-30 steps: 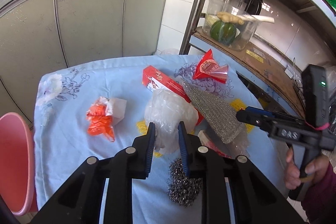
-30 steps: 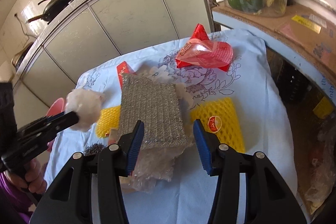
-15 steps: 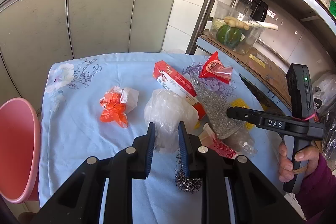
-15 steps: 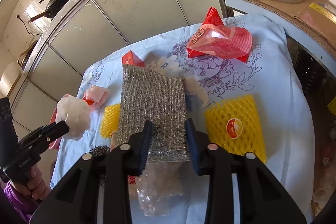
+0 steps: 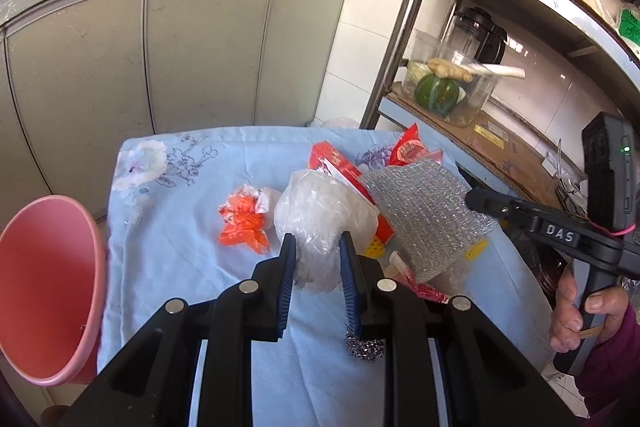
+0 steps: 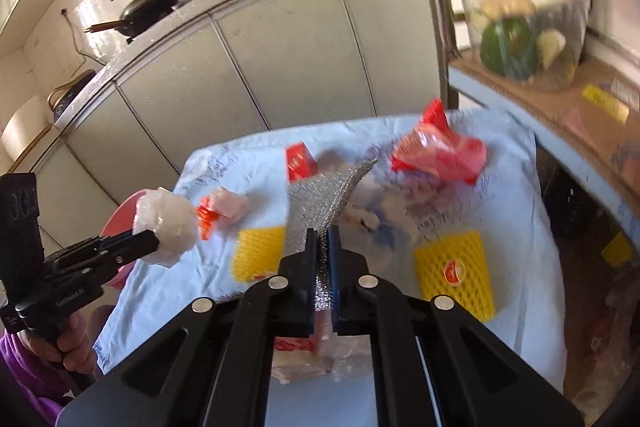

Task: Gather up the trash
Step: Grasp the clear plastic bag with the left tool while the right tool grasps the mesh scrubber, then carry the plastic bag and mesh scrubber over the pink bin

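The left gripper point(image 5: 316, 257) is pinching a crinkled clear plastic bag point(image 5: 320, 215) at frame centre. The right gripper point(image 6: 322, 247) is clamping a floppy silver mesh cloth point(image 6: 320, 203), lifted off the surface point(image 6: 516, 187).

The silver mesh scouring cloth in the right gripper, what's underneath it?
The silver mesh scouring cloth hangs lifted from the right gripper. Below lie crumpled clear plastic and a red-printed wrapper; the gripper hides the rest.

Blue floral tablecloth point(image 5: 168, 227) carries orange wrapper point(image 5: 244, 223), yellow foam nets point(image 6: 454, 273)

Grey cabinets point(image 5: 168, 55), white tile wall point(image 5: 352, 3), metal shelf rack point(image 5: 404, 15)
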{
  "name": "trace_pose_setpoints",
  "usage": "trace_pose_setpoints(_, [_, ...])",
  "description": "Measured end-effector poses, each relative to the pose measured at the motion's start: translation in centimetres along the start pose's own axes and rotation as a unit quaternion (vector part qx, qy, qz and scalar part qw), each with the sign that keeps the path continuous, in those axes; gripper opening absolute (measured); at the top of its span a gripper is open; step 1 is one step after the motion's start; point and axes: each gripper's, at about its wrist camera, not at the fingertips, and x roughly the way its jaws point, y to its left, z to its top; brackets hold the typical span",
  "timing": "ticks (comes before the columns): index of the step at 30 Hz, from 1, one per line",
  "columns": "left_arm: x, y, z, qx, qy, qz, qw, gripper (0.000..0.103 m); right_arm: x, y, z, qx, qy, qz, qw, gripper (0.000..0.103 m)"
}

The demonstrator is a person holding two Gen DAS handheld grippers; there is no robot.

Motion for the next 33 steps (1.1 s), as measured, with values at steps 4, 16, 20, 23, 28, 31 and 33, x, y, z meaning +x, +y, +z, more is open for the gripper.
trace_pose_setpoints(4, [-1.3, 0.9, 0.2, -0.008, -0.019, 0.01, 0.9997, 0.021, -1.1, 2.6, 1.3, -0.034, -0.02, 0.007, 0.999, 0.005])
trace_pose_setpoints(16, [-5.5, 4.8, 0.0, -0.045, -0.075, 0.062, 0.9943, 0.021, 0.6, 10.7, 3.7, -0.105, -0.027, 0.063, 0.992, 0.005])
trace_pose_setpoints(20, [-6.7, 7.1, -0.4, -0.071, -0.086, 0.086, 0.9901, 0.021, 2.0, 13.9, 4.0, -0.129, -0.019, 0.089, 0.987, 0.005])
trace_pose_setpoints(23, [-7.7, 8.9, -0.9, -0.091, -0.093, 0.11, 0.9854, 0.021, 3.2, 15.9, 4.1, -0.142, -0.008, 0.107, 0.984, 0.005])
trace_pose_setpoints(28, [-9.4, 12.1, -2.1, -0.117, -0.102, 0.154, 0.9759, 0.021, 5.7, 19.8, 4.0, -0.165, 0.013, 0.141, 0.976, 0.005])
trace_pose_setpoints(31, [-10.2, 13.8, -2.7, -0.129, -0.104, 0.181, 0.9693, 0.021, 6.8, 22.3, 3.6, -0.181, 0.023, 0.158, 0.97, 0.005])
trace_pose_setpoints(33, [-10.7, 15.1, -3.3, -0.141, -0.104, 0.194, 0.9653, 0.021, 7.4, 24.1, 3.3, -0.195, 0.028, 0.165, 0.966, 0.005])
